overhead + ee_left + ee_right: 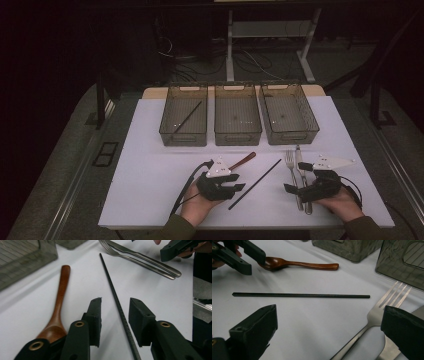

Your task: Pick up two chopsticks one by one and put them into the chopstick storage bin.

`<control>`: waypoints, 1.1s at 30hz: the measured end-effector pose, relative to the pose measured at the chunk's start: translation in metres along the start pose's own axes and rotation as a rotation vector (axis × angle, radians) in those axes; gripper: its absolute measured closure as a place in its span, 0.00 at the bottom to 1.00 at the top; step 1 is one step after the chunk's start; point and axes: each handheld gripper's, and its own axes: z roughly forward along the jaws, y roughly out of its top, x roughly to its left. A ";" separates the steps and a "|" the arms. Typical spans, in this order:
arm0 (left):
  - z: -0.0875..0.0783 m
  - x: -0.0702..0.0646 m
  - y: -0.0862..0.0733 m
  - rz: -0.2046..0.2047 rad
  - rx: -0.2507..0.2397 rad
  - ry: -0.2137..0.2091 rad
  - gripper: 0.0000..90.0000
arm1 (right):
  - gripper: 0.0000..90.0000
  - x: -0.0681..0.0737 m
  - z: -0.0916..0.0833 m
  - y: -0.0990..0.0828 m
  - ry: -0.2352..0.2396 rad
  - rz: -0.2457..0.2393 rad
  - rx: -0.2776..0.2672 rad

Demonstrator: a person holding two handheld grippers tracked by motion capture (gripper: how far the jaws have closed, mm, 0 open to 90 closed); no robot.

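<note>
A black chopstick (255, 184) lies slantwise on the white table (150, 190). My left gripper (240, 186) is low over its near end. In the left gripper view the chopstick (112, 287) runs between the jaws of the open left gripper (115, 302), and neither pad touches it. A wooden spoon (60, 297) lies just beside the left jaw. My right gripper (296, 178) rests open and wide by a steel fork (291, 170) and knife (301, 170). In the right gripper view the fork (387, 300) reaches in between the jaws of the right gripper (329, 315).
Three clear bins stand in a row at the back: left (184, 137), middle (237, 137), right (292, 136). Another black chopstick (187, 117) lies in the left bin. The table's near edge runs close under both hands.
</note>
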 end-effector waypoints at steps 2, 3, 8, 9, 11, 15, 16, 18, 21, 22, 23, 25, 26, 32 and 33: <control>0.004 -0.001 -0.001 0.000 0.011 -0.009 0.71 | 0.00 0.000 0.000 0.000 0.000 0.000 -0.002; 0.006 -0.002 -0.001 0.002 0.014 -0.014 0.72 | 0.00 0.000 0.000 0.000 -0.001 0.001 -0.002; 0.017 -0.008 -0.003 -0.010 0.030 -0.032 0.77 | 0.00 0.000 0.000 0.000 0.001 0.001 -0.002; 0.018 -0.008 -0.003 -0.005 0.037 -0.033 0.78 | 0.00 0.000 0.000 0.000 0.001 0.001 -0.001; 0.021 -0.007 -0.004 -0.019 0.036 -0.031 0.79 | 0.00 0.000 0.000 0.000 0.001 0.001 -0.002; 0.025 -0.008 -0.006 -0.031 0.041 -0.035 0.82 | 0.00 0.000 0.000 0.000 0.001 0.000 -0.002; 0.026 -0.007 -0.006 -0.026 0.050 -0.035 0.82 | 0.00 0.000 0.000 0.000 0.001 0.000 -0.003; 0.029 -0.006 -0.008 -0.031 0.058 -0.036 0.82 | 0.00 0.000 0.000 0.000 0.001 -0.001 -0.003; 0.033 -0.007 -0.009 -0.027 0.077 -0.035 0.84 | 0.00 0.000 -0.001 0.000 0.001 0.001 -0.003; 0.033 -0.008 -0.008 -0.023 0.076 -0.034 0.85 | 0.00 0.000 -0.001 0.000 0.001 0.000 -0.003; 0.033 -0.008 -0.008 -0.020 0.078 -0.033 0.86 | 0.00 0.000 -0.001 0.000 0.001 0.000 -0.003; 0.034 -0.008 -0.008 -0.023 0.083 -0.024 0.88 | 0.00 0.000 -0.001 0.000 0.001 0.002 -0.003; 0.034 -0.009 -0.008 -0.022 0.085 -0.022 0.88 | 0.00 0.000 -0.001 0.000 0.001 0.001 -0.003; 0.033 -0.009 -0.005 0.024 0.120 -0.001 0.92 | 0.00 0.000 -0.001 0.000 0.001 0.002 -0.004; 0.032 -0.008 -0.004 0.035 0.129 0.010 0.92 | 0.00 0.000 -0.001 0.000 0.001 0.003 -0.005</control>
